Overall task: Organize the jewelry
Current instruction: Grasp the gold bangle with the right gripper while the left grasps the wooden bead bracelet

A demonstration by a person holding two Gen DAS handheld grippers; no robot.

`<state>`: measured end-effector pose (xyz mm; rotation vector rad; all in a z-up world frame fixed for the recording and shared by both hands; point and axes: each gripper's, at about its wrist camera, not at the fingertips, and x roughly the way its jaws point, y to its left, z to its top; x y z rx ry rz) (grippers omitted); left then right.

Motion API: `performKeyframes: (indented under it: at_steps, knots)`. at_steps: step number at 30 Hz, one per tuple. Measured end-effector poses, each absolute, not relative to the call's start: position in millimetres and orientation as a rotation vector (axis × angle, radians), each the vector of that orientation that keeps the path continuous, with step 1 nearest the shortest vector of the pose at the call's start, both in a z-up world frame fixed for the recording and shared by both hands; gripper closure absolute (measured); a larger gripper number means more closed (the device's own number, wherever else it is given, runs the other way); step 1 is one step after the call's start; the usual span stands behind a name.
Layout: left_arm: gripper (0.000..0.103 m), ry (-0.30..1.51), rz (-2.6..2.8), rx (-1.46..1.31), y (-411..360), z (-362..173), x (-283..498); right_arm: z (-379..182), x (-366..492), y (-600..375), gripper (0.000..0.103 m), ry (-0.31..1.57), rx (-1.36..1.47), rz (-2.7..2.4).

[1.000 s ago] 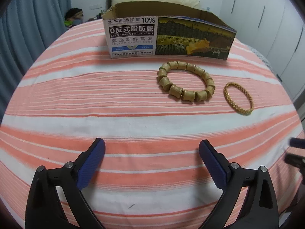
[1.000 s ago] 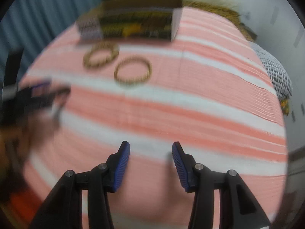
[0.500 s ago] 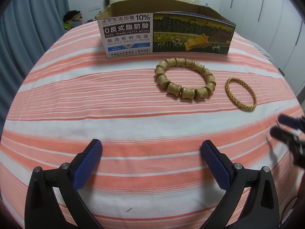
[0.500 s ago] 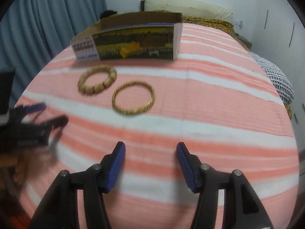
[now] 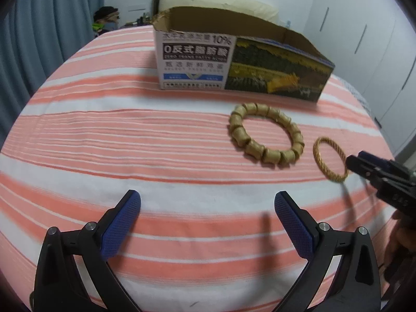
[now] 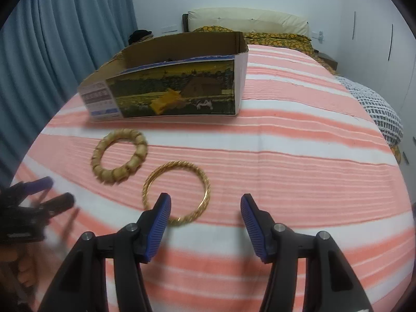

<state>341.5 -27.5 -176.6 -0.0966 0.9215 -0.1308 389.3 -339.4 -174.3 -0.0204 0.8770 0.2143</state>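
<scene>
Our right gripper [image 6: 205, 209] is now wider open and closer in than half a second ago, its left finger [image 6: 158, 223] overlapping the gold bangle [image 6: 176, 193]; we judge a grab is next. Left gripper [image 5: 208, 208] is wide open, empty, short of the bead bracelet [image 5: 265, 137]. Both rings lie on the striped bedspread [image 5: 104, 135] before the box [image 6: 166, 88]. Only the right view shows into the box; contents are unclear.

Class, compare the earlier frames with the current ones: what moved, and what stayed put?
The right gripper advanced toward the gold bangle and opened wider. The left gripper stayed open, grasping nothing. Bangle, wooden bead bracelet and cardboard box kept their places on the bed.
</scene>
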Motion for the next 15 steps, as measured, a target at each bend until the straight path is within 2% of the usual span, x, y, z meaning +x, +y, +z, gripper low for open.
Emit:
performKeyframes:
  at_steps: [9,15]
  knots:
    - [0.001,0.880,-0.138,-0.156,-24.5,-156.1,377.7,-184.7,404.7,-334.0,0.046,0.874,-0.053,0.213]
    - [0.001,0.917,-0.123,-0.096,-40.0,-163.6,404.3,-186.5,405.5,-324.5,0.045,0.880,-0.113,0.190]
